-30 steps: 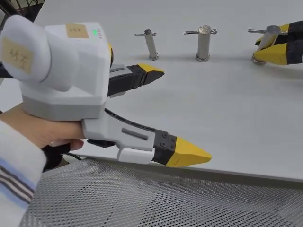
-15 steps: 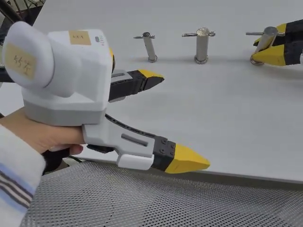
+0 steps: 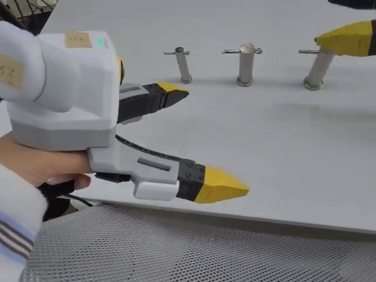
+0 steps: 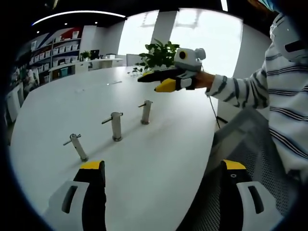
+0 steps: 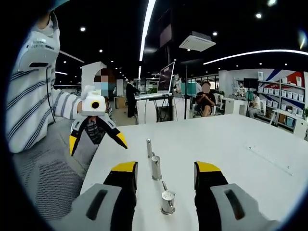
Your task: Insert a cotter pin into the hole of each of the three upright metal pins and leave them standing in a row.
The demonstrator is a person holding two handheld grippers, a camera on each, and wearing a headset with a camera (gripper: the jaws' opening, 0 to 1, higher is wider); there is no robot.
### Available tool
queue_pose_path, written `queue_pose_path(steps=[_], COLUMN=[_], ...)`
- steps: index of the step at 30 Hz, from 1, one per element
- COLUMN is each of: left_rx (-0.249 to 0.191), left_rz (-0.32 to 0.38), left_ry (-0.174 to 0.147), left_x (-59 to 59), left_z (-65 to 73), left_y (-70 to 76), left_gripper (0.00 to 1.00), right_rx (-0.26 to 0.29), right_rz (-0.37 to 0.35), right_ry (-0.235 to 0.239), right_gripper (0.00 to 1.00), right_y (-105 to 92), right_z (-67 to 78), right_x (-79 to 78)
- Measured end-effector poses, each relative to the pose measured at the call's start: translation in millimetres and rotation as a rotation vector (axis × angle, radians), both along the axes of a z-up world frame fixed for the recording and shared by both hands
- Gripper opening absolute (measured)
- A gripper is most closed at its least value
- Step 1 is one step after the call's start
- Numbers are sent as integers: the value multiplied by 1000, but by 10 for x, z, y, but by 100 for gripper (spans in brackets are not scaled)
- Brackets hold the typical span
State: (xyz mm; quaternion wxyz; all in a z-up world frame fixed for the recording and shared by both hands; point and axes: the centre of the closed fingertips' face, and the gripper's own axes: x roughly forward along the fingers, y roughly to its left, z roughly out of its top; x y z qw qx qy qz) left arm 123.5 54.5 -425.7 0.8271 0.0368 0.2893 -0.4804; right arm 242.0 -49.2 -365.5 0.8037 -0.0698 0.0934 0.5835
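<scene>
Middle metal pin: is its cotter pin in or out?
In. In the head view a cotter pin passes through the top of the middle metal pin, sticking out on both sides; the pin stands upright.

White oval table (image 3: pixel 282 147). Grey perforated mesh surface (image 3: pixel 194 247) butts its near edge. Potted plant (image 4: pixel 161 50) at the table's far end, shelving (image 4: pixel 60 48) along one wall. Monitor (image 5: pixel 167 77) and a seated person (image 5: pixel 206 100) further back, strip lights (image 5: pixel 150 19) overhead.
</scene>
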Motion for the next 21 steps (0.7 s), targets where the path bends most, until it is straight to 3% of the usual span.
queue_pose_path(steps=[8, 12, 15, 18, 21], left_rx=[-23, -35, -40, -32, -35], left_rz=[57, 82, 103, 116, 130], left_ry=[-23, -46, -36, -46, -52], left_x=[77, 105, 109, 116, 125], left_z=[136, 202, 230, 266, 295], left_y=[108, 163, 196, 218, 252], left_gripper=[94, 95, 95, 96, 96], right_rx=[30, -50, -49, -34, -56], right_rz=[-64, -206, -234, -272, -298], right_ry=[8, 25, 42, 83, 108], right_gripper=[60, 73, 82, 87, 90], right_y=[-89, -242, -269, -282, -291], right_z=[265, 141, 90, 48, -8], right_x=[-213, -181, -281, -386, -506])
